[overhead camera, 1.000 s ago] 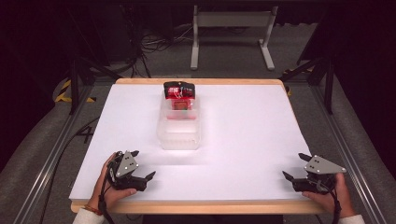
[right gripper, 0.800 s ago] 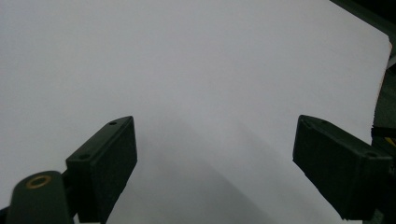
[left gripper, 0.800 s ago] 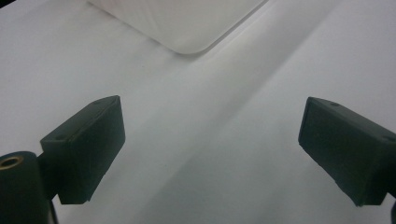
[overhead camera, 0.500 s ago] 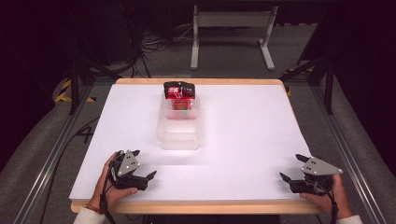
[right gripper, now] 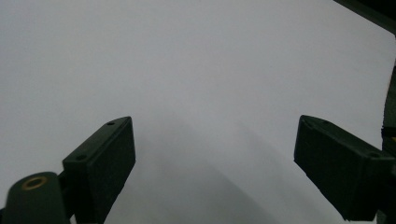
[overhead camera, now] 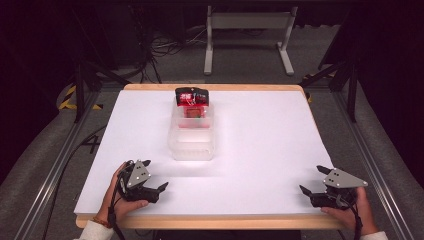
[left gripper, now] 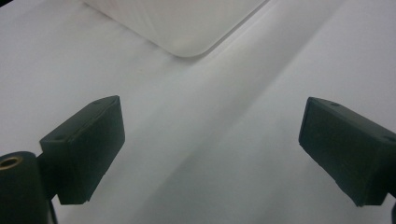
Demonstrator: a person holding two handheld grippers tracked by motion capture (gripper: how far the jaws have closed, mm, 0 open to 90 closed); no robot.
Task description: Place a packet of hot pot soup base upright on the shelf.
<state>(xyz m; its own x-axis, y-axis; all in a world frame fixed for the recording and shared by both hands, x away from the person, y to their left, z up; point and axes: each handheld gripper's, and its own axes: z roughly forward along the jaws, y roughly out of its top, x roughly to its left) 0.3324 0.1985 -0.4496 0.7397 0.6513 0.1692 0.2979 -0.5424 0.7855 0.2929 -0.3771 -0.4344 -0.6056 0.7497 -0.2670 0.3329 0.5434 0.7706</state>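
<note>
Both grippers rest wide-jawed and empty on the white table top [overhead camera: 260,150].

High view: left gripper [overhead camera: 154,189] lower left, right gripper [overhead camera: 311,186] lower right; clear plastic bin [overhead camera: 193,136] upper centre, holding what may be a red-and-black packet [overhead camera: 191,97]. Left gripper view: bin corner at top. Right gripper view: bare white surface between jaws.

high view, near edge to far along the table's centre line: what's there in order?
Bare white tabletop → clear plastic container → red and black packet at the container's far end → far wooden table edge.
</note>
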